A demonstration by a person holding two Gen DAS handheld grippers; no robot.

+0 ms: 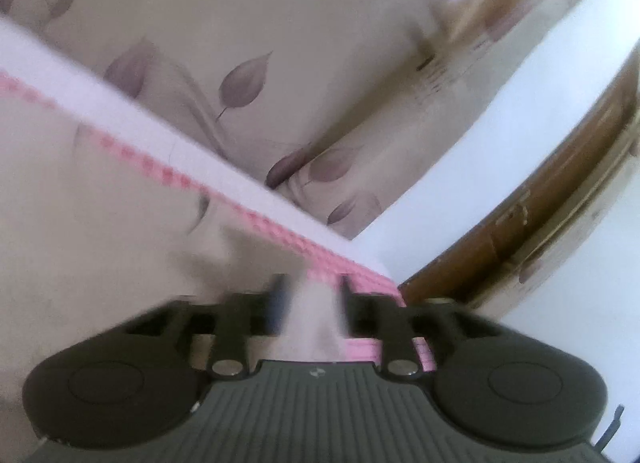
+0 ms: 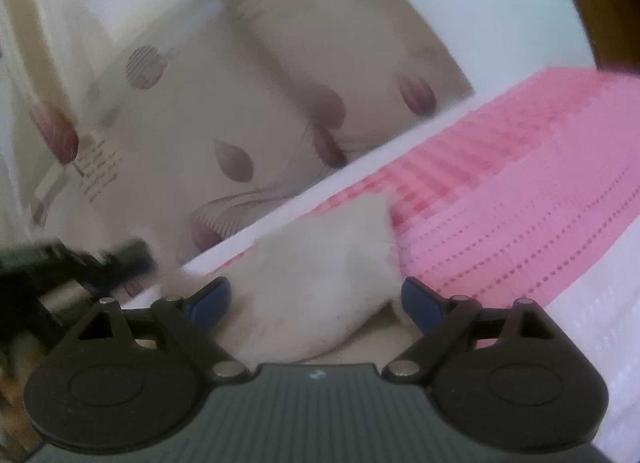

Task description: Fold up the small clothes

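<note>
**Pink-edged bed, a pale garment between two tools**

Pink waffle-textured cloth [image 2: 520,167] covers the bed, and on it, near the bed's edge [image 2: 280,219] facing the leaf-printed curtain [image 1: 248,63], lies the small cream garment [image 2: 320,263] we are folding. Our right tool [image 2: 316,301] stands released, its blue pads [image 2: 420,303] wide apart on either side of the garment and not pressing it. Our left tool [image 1: 310,303] has its fingers partly apart with pale fabric showing between them; motion blur keeps us from saying whether they pinch it or merely straddle it.

The risk, as we judge it, is a loose fold: with one tool released and the other's hold uncertain, the soft cloth could slip free, bunch, or slide toward the bed's edge. Closing on the pink cover beneath instead of the garment would drag the bedding along.

Much is unclear. Both views are smeared, the garment's full outline is cut off by the tool bodies, and we cannot tell what kind of clothing it is or how many folds it already carries.
</note>
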